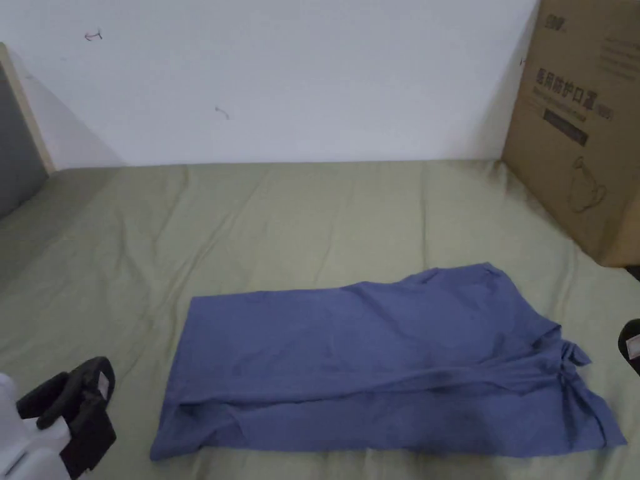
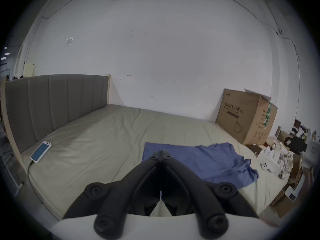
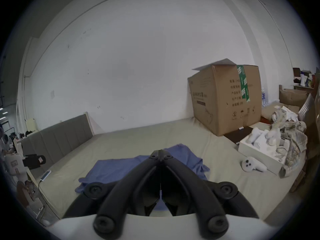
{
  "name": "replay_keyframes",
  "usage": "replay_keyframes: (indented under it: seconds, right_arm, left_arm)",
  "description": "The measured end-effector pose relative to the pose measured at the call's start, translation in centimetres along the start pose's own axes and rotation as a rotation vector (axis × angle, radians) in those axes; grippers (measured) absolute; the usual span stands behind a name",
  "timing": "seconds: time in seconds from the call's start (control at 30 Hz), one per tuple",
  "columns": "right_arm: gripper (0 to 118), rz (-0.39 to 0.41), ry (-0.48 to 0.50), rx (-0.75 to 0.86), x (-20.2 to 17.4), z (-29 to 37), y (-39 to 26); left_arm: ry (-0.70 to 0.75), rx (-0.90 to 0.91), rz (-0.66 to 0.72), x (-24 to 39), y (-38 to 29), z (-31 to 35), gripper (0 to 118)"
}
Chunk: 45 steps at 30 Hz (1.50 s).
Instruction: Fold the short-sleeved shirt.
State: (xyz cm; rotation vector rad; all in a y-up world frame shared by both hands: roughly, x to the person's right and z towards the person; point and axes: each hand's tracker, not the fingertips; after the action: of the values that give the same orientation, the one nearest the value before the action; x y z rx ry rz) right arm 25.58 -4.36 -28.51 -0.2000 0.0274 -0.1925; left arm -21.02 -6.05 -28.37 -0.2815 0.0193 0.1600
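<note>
The shirt (image 1: pixel 375 362) lies on the bed (image 1: pixel 281 212), cardboard box (image 1: pixel 581 125) behind its right end.

cardboard box (image 1: pixel 578 125), printed characters, unreadable

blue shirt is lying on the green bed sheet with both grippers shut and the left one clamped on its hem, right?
Not quite. The left gripper is shut, but on nothing: the head view shows it on the sheet beside the blue shirt, apart from it. The right gripper is shut too.
</note>
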Motion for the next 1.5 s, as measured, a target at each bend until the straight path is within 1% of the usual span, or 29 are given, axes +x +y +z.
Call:
replay_keyframes:
  seconds: [0.07, 0.17, 0.2, 0.23, 0.27, 0.3, 0.43, 0.53, 0.57, 0.63, 0.7, 0.77, 0.8, 0.83, 0.87, 0.97, 1.0, 1.03, 1.07, 1.1, 1.13, 1.2, 1.27, 1.3, 1.33, 1.37, 1.4, 1.43, 1.5]
  right_arm:
    - [0, 0.025, 0.024, -0.016, -0.2, -0.1, -0.4]
    - [0, 0.021, 0.052, -0.078, -0.3, -0.8, -0.3]
    - [0, 0.0, 0.059, -0.102, -0.3, -1.0, -0.8]
    - [0, -0.022, 0.064, -0.116, -0.2, -1.2, -0.9]
    - [0, -0.045, 0.069, -0.132, -0.1, -1.5, -1.0]
    - [0, -0.063, 0.069, -0.146, 0.0, -1.8, -1.2]
    - [0, -0.124, 0.059, -0.209, 0.7, -2.5, -2.3]
    - [0, -0.131, 0.046, -0.252, 1.2, -3.0, -3.2]
    - [0, -0.126, 0.034, -0.267, 1.3, -3.3, -3.2]
    - [0, -0.12, 0.014, -0.278, 1.8, -3.2, -3.6]
    - [0, -0.117, -0.011, -0.282, 2.8, -3.6, -3.7]
    - [0, -0.126, -0.029, -0.291, 4.9, -4.1, -4.1]
    - [0, -0.146, -0.024, -0.311, 6.0, -4.9, -3.9]
    - [0, -0.17, -0.013, -0.333, 7.0, -5.7, -3.8]
    - [0, -0.191, -0.014, -0.364, 8.1, -6.6, -3.8]
    - [0, -0.219, -0.105, -0.504, 11.0, -11.2, -3.3]
    - [13, -0.24, -0.14, -0.58, 12.0, -13.2, -3.3]
    - [64, -0.283, -0.118, -0.65, 13.0, -14.9, -3.7]
    - [101, -0.33, -0.094, -0.755, 14.1, -16.7, -4.6]
    - [116, -0.373, -0.113, -0.822, 15.0, -18.3, -5.6]
    - [116, -0.365, -0.145, -0.856, 15.4, -19.2, -6.2]
    - [116, -0.309, -0.214, -0.961, 16.4, -21.6, -8.1]
    - [113, -0.289, -0.211, -1.013, 16.7, -22.4, -9.5]
    - [102, -0.285, -0.192, -1.013, 16.7, -22.4, -9.9]
    - [81, -0.227, -0.23, -1.002, 16.2, -21.9, -9.8]
    - [61, -0.112, -0.295, -0.959, 15.6, -21.2, -9.3]
    - [41, -0.093, -0.239, -0.947, 14.9, -20.6, -8.9]
    - [15, -0.123, -0.153, -0.954, 14.8, -20.4, -8.6]
    - [9, -0.083, -0.145, -0.955, 14.4, -19.7, -7.9]
  left_arm:
    - [-0.001, -0.116, -0.019, -0.9, 0.8, -1.9, 0]
    - [-0.035, -0.477, 0.023, -2.5, 1.4, -8.6, 0]
    - [-0.057, -0.593, 0.05, -3.3, 0.7, -11.3, 4]
    - [-0.091, -0.651, 0.087, -4.0, -0.2, -13.1, 39]
    - [-0.066, -0.67, 0.116, -4.7, -1.2, -15.2, 87]
    - [-0.04, -0.714, 0.117, -4.8, -2.4, -17.0, 116]
    - [0.059, -0.797, -0.041, -4.7, -6.7, -21.6, 114]
    - [0.049, -0.959, -0.03, -4.5, -11.0, -23.9, 118]
    - [0.029, -0.854, -0.087, -4.4, -10.8, -23.6, 118]
    - [0.066, -0.851, -0.074, -3.9, -10.4, -23.6, 118]
    - [0.081, -0.837, -0.095, -3.5, -9.4, -22.4, 106]
    - [0.073, -0.799, -0.131, -2.7, -8.3, -21.1, 61]
    - [0.064, -0.763, -0.17, -2.0, -7.5, -20.3, 29]
    - [0.048, -0.743, -0.188, -2.0, -7.3, -20.0, 4]
    - [0.029, -0.732, -0.203, -1.7, -6.9, -19.7, 4]
    - [-0.083, -0.77, -0.122, -0.5, -5.6, -18.7, 4]
    - [-0.067, -0.766, -0.131, -0.1, -5.4, -18.5, 4]
    - [-0.065, -0.764, -0.138, 0.3, -5.3, -18.4, 4]
    - [-0.066, -0.764, -0.164, 0.7, -5.2, -18.3, 4]
    - [-0.067, -0.76, -0.183, 0.5, -4.9, -18.6, 4]
    - [-0.064, -0.755, -0.187, 0.6, -4.8, -18.5, 4]
    - [-0.046, -0.745, -0.185, 0.6, -4.7, -18.4, 4]
    - [-0.027, -0.755, -0.17, -0.2, -4.8, -18.9, 4]
    - [-0.016, -0.765, -0.164, -0.5, -4.9, -19.0, 4]
    - [-0.007, -0.775, -0.161, -0.7, -5.1, -19.1, 4]
    - [0.0, -0.785, -0.162, -1.1, -5.4, -19.3, 4]
    - [-0.004, -0.796, -0.156, -1.5, -5.5, -19.4, 4]
    - [-0.01, -0.801, -0.143, -1.7, -5.5, -19.4, 4]
    - [0.011, -0.766, -0.105, -1.8, -5.1, -19.1, 4]
